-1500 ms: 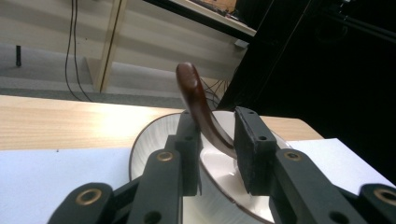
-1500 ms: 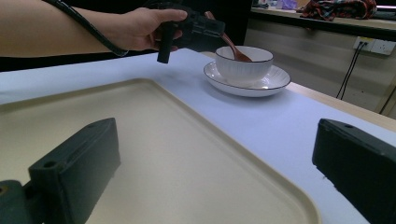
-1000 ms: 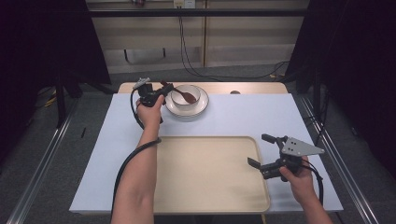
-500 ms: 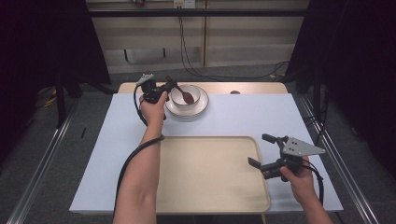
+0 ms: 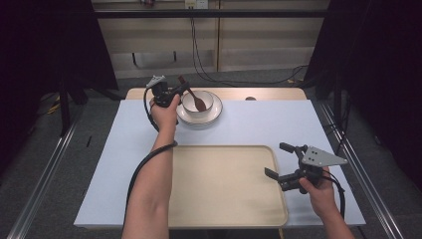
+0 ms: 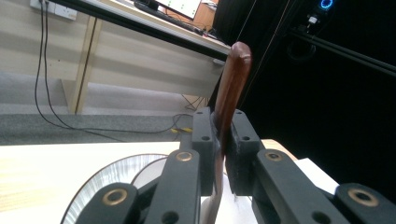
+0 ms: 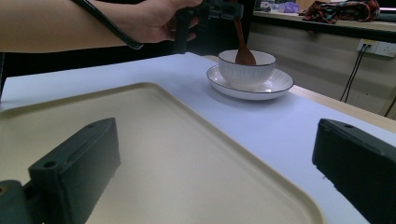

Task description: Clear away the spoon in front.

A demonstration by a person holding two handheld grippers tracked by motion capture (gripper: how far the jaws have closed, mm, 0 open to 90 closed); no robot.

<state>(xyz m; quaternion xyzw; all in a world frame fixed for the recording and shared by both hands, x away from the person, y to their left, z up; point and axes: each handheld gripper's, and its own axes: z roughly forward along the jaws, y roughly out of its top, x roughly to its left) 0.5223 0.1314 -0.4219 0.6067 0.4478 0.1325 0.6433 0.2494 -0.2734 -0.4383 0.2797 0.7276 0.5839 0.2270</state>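
A white bowl (image 5: 198,103) stands on a white plate (image 5: 215,114) at the back of the table. My left gripper (image 5: 179,90) is shut on the handle of a brown wooden spoon (image 5: 194,97), whose head dips into the bowl. In the left gripper view the spoon (image 6: 231,84) handle rises between the closed jaws. My right gripper (image 5: 282,160) is open with nothing in it, over the right edge of the beige tray (image 5: 219,184). The right gripper view has the bowl (image 7: 246,67), the plate (image 7: 271,87), the spoon (image 7: 242,46) and the left gripper (image 7: 219,10).
A white sheet (image 5: 278,122) covers the wooden table (image 5: 259,93). The beige tray (image 7: 149,154) lies at the front middle with nothing on it. Black curtains hang at both sides, and cables trail along the floor behind the table.
The left gripper has tilted the spoon up, so its handle now stands steeper while the head stays in the bowl. The right gripper has not moved.
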